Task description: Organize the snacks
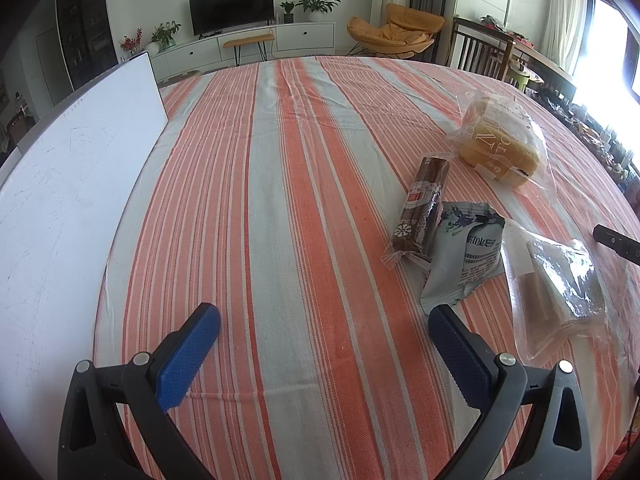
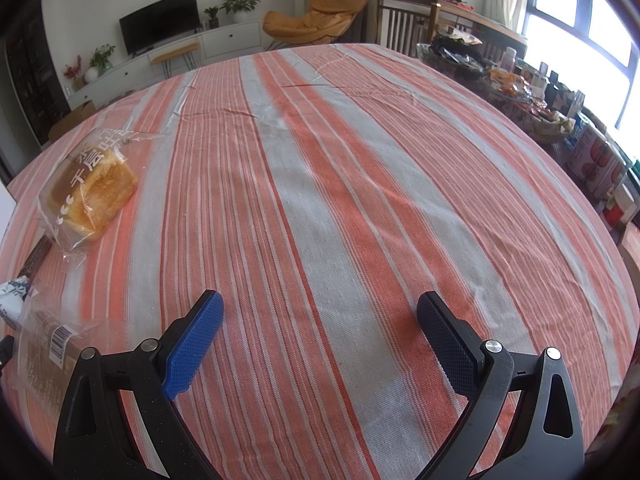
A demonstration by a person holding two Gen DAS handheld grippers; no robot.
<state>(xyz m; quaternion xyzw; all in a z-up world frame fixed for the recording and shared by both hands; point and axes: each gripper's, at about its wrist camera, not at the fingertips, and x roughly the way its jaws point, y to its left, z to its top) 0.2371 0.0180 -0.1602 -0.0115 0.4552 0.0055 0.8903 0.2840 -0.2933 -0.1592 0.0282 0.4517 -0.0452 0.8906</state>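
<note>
Both grippers hang over the striped tablecloth [image 1: 304, 208] with nothing between their spread fingers. The left gripper [image 1: 324, 320] has the snacks off at its two o'clock: a grey pouch [image 1: 464, 256] nearest, a dark brown bar [image 1: 420, 204] touching it, a clear packet of wafers [image 1: 560, 284] just beside, and bagged bread [image 1: 500, 148] farther back. A white board [image 1: 68, 184] lies at ten o'clock. From the right gripper [image 2: 320, 308], the bread sits at ten o'clock, the wafers at nine.
</note>
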